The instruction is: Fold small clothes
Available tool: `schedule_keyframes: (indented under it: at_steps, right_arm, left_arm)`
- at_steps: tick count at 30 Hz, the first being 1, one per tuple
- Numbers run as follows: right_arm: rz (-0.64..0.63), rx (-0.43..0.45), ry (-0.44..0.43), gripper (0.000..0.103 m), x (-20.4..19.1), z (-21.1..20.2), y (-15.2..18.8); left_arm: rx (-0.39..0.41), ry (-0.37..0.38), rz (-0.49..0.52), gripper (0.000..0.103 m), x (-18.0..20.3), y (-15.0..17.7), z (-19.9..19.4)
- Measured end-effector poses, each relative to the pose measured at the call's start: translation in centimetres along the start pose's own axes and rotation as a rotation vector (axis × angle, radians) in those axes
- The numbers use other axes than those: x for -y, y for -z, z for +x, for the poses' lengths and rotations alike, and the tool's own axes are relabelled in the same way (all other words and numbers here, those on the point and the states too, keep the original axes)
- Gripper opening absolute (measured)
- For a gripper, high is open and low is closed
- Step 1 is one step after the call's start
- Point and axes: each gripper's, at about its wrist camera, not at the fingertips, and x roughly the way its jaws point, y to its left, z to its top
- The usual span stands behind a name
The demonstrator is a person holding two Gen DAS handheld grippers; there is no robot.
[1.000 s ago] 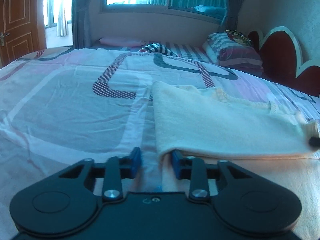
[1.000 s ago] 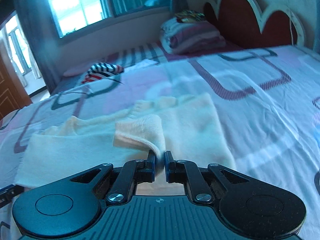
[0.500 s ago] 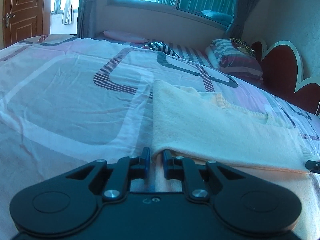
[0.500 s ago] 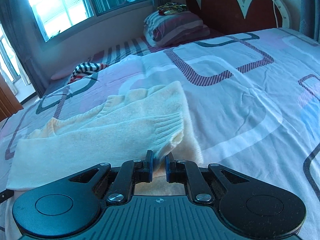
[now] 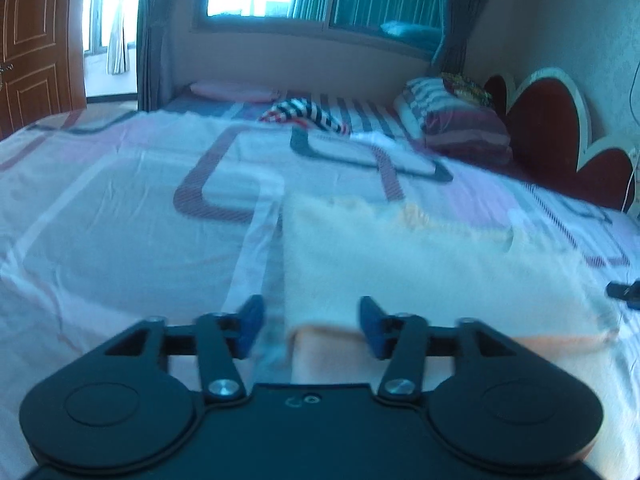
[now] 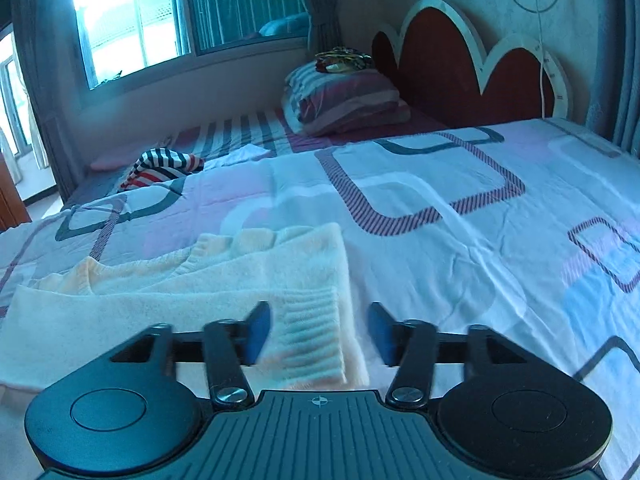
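While both claws are opening, I see the cream knit sweater [image 5: 432, 264] lying folded on the bed [image 5: 120, 216], its ribbed hem [image 6: 312, 336] at the near right end. My left claw [image 5: 310, 326] stands wide, and the sweater's near left corner lies between its blue pads without either pad pressing it. My right claw [image 6: 318, 332] is just as wide, with the ribbed hem between its pads, free of both. From the left view, the right claw's tip shows as a dark shape at the sweater's right edge. Far across the patterned bedsheet, a striped garment [image 6: 164, 164] lies near the window side, and folded bedding [image 6: 344, 96] sits stacked against the scalloped headboard [image 6: 460, 64].
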Motion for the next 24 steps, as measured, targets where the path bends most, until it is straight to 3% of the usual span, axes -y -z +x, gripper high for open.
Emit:
schedule_keyframes:
  at_steps: [2, 6, 10, 12, 13, 15, 16, 17, 19, 24]
  right_arm:
    - [0.000, -0.022, -0.009, 0.056, -0.3, 1.2, -0.5]
    - [0.043, -0.075, -0.018, 0.056, 0.0, 3.9, -1.3]
    - [-0.016, -0.100, -0.041, 0.056, -0.6, 4.9, -1.1]
    - [-0.010, -0.107, -0.046, 0.045, -0.4, 5.2, -0.9]
    - [0.000, -0.107, -0.049, 0.024, -0.2, 5.2, -0.9]
    - [0.010, -0.111, -0.065, 0.020, 0.1, 5.4, -0.8]
    - [0.004, -0.113, -0.067, 0.020, 0.0, 5.4, -0.8]
    - [0.000, -0.111, -0.069, 0.019, 0.0, 5.5, -0.8]
    - [-0.011, -0.098, -0.068, 0.012, -0.1, 5.5, -0.8]
    - [-0.109, 0.019, 0.002, 0.012, -1.4, 4.5, -1.0]
  left_arm:
    - [0.016, -0.002, -0.001, 0.066, 0.4, -1.0, 0.6]
    - [-0.029, -0.011, -0.033, 0.066, 0.1, -3.0, 4.0]
    - [-0.093, -0.010, -0.101, 0.063, -1.1, -4.0, 7.6]
    - [-0.124, 0.010, -0.133, 0.060, -1.6, -4.1, 8.9]
    - [-0.135, 0.025, -0.150, 0.060, -1.8, -4.1, 9.4]
    - [-0.129, 0.046, -0.171, 0.058, -2.1, -4.0, 9.8]
    - [-0.120, 0.046, -0.181, 0.053, -2.2, -3.9, 9.9]
    - [-0.111, 0.043, -0.186, 0.034, -2.3, -3.8, 9.8]
    - [-0.099, 0.044, -0.199, 0.011, -2.6, -3.7, 9.8]
    - [-0.008, 0.007, -0.147, 0.006, -2.0, -3.1, 8.4]
